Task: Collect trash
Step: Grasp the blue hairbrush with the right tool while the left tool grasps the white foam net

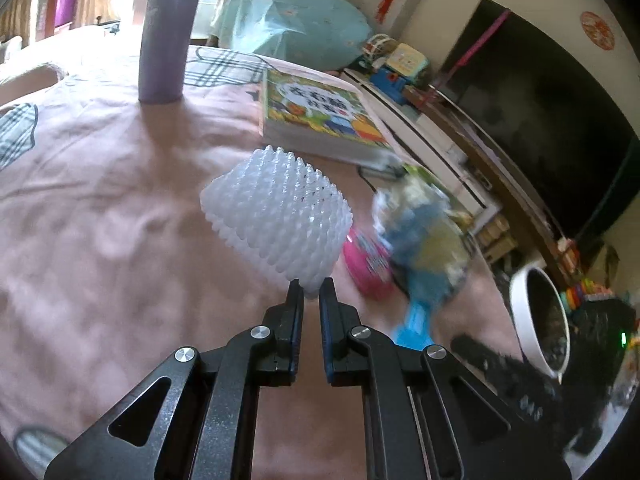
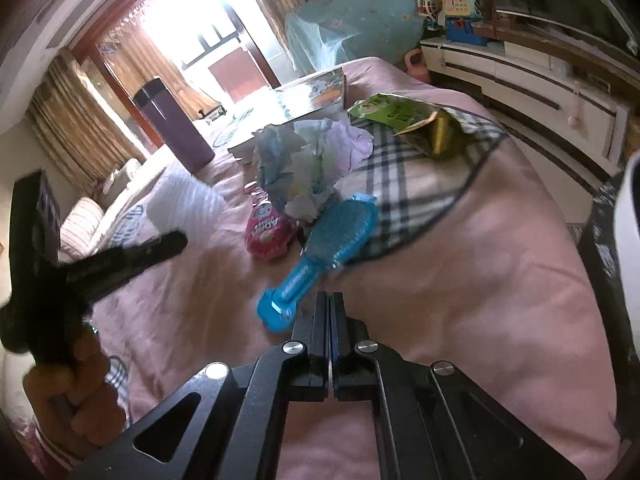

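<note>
The left claw (image 1: 311,286) pinches the lower edge of a white foam fruit net (image 1: 276,216) between its narrow tips and holds it lifted above the pink bed sheet (image 1: 120,208). In the right wrist view the same net (image 2: 180,200) shows as a white blur at the end of the left claw's dark fingers, just left of the other litter.

The right claw (image 2: 330,300) is pressed together with nothing between its tips; it hangs over the sheet (image 2: 460,280), close to the handle end of a blue hairbrush (image 2: 328,240). The brush lies flat on the bed, its head toward a checked patch of the sheet.

Beside the brush head sits a pink snack packet (image 2: 268,236), and just behind it a crumpled ball of paper (image 2: 308,160). Farther back, a green and gold wrapper (image 2: 416,124) lies open on the checked patch. All of these are on the bed, near one another and near its edge.

A picture book (image 1: 320,120) lies flat behind the litter, and a tall purple bottle (image 1: 164,36) stands upright on the sheet, well apart from the book.

Off the bed's edge, a round white bin (image 1: 540,320) with a dark inside stands low at the right of the left wrist view. Beyond it run a white cabinet (image 2: 520,76) and a dark television (image 1: 540,100).
</note>
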Motion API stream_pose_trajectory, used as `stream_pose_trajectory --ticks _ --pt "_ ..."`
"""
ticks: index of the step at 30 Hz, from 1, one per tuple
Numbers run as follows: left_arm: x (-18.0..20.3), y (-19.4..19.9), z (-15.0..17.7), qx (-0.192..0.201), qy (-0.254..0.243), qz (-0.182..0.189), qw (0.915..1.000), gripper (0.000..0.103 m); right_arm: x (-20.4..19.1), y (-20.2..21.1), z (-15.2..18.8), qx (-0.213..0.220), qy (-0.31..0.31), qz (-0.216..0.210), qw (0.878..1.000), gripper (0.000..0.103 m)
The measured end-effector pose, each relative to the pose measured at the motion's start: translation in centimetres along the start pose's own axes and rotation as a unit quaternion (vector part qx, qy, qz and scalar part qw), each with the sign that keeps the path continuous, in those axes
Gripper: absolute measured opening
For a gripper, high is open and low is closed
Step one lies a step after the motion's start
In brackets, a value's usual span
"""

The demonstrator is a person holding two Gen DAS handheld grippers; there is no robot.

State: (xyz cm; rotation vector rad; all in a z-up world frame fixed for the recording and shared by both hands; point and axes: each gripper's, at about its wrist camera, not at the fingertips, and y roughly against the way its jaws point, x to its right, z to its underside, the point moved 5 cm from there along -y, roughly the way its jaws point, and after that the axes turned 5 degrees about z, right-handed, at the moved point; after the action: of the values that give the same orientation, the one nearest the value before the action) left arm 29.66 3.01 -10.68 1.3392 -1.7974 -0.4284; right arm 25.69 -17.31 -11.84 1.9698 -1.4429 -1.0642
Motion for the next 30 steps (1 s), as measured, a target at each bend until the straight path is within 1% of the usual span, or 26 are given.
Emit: stream_pose_trajectory --ticks 3,4,6,8,9,10,11,13,17,19,21,22,23,27,30 --pt "0.9 1.2 1.6 -0.002 0.002 0.010 1.0000 0.007 0.7 1.1 0.1 0.005 -0.014 -0.007 1.000 0.001" --pt "1.1 1.6 1.9 0.000 0.002 0.010 0.9999 0.007 0.9 1.2 0.0 0.005 -0.024 -0.015 1.000 0.007" --pt "1.3 2.7 2.3 0.008 -0.003 0.007 0.9999 0.007 1.0 0.8 -0.3 0.003 -0.028 -0.011 1.000 0.008" --pt "1.2 3.5 2.6 0.014 -0.005 0.003 0.9999 0.007 0.5 0.3 -0.5 -0.001 -0.030 -0.010 0.999 0.017" --pt "1.1 3.7 2.7 0.015 -0.004 0.004 0.9999 0.007 0.1 0.0 -0.6 -0.004 -0.028 -0.015 0.999 0.019" --pt "1.0 4.0 2.8 0.014 -0.002 0.004 0.9999 0.007 -0.4 -0.5 -0.7 -0.008 -0.023 -0.012 1.000 0.027" --pt "0.8 4.1 2.9 0.013 -0.002 0.003 0.9999 0.007 -0.8 -0.8 -0.8 -0.012 -0.019 -0.008 1.000 0.037" --pt "0.4 4.3 3.1 0.013 -0.001 0.001 0.9999 0.007 -1.4 -2.0 -1.1 -0.018 -0.020 -0.004 1.000 0.044" --pt "-0.3 4.5 3.6 0.008 0.004 0.003 1.0000 0.007 -1.9 -3.4 -2.0 -0.017 -0.020 0.008 1.000 0.044" --pt "-0.3 4.4 3.9 0.005 0.006 0.006 1.0000 0.007 -2.3 -4.1 -2.5 -0.013 -0.010 0.023 1.000 0.043" --pt "-0.1 4.4 4.2 0.003 0.006 0.009 0.9999 0.007 -2.6 -4.5 -2.7 -0.011 0.005 0.041 0.999 0.025" --pt "0.1 4.4 4.3 0.002 0.005 0.010 0.9999 0.007 -2.6 -4.6 -2.7 -0.012 0.011 0.044 0.999 0.018" --pt "0.4 4.4 4.4 0.001 0.002 0.013 0.9999 0.007 -2.5 -4.6 -2.6 -0.012 0.010 0.037 0.999 0.011" --pt "1.9 4.2 4.7 -0.004 -0.009 0.025 0.9996 0.007 -2.1 -3.1 -2.1 -0.004 0.004 0.012 1.000 0.006" --pt "3.5 3.9 5.0 -0.009 -0.023 0.035 0.9991 0.007 -1.6 -1.0 -1.5 0.007 0.004 -0.002 1.000 0.004"
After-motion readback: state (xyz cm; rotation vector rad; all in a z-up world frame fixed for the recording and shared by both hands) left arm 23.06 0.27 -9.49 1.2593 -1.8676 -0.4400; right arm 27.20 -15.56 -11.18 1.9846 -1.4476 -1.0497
